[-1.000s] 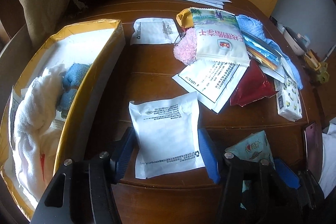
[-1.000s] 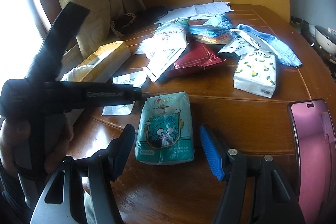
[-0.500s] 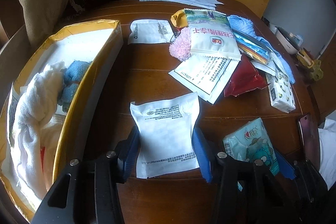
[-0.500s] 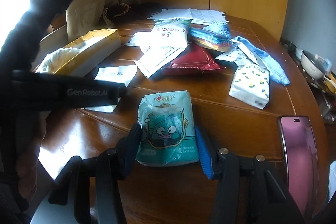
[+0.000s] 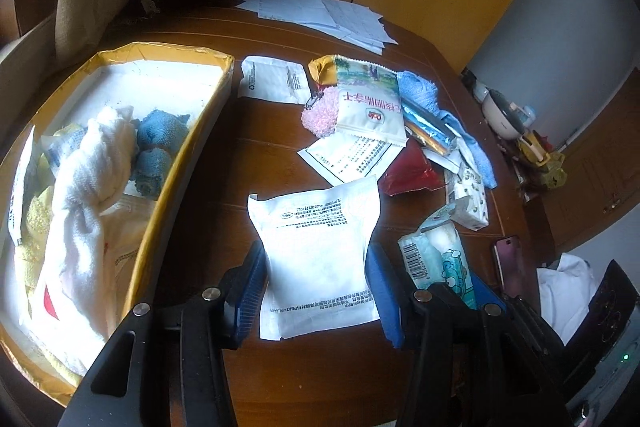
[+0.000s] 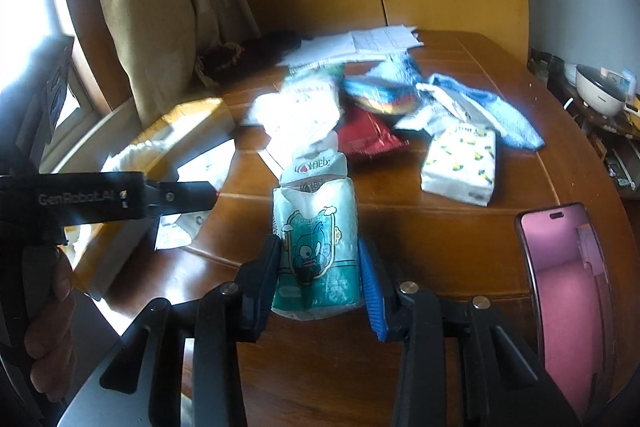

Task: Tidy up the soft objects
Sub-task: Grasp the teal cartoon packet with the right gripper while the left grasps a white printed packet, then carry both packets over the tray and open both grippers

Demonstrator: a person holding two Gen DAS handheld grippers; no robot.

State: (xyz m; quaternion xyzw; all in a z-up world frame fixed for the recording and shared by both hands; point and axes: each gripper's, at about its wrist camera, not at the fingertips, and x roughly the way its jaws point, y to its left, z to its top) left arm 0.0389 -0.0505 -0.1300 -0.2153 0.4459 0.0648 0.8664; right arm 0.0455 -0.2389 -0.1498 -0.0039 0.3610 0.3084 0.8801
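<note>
Left wrist view: both grippers pinching packets, box partly filled.

Left gripper (image 5: 314,293) jaws clamped on white pouch (image 5: 316,255) beside box (image 5: 176,183); right gripper (image 6: 320,283) squeezed teal tissue pack (image 6: 316,251) near the table's near edge. Towels (image 5: 92,163) already boxed; pile (image 5: 384,123) toward the far edge left unsorted.

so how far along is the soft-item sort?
Early. The yellow box already holds a white towel and blue cloths. In hand: left gripper clamps the white pouch, right gripper the teal tissue pack. The pile waits on the table.
</note>
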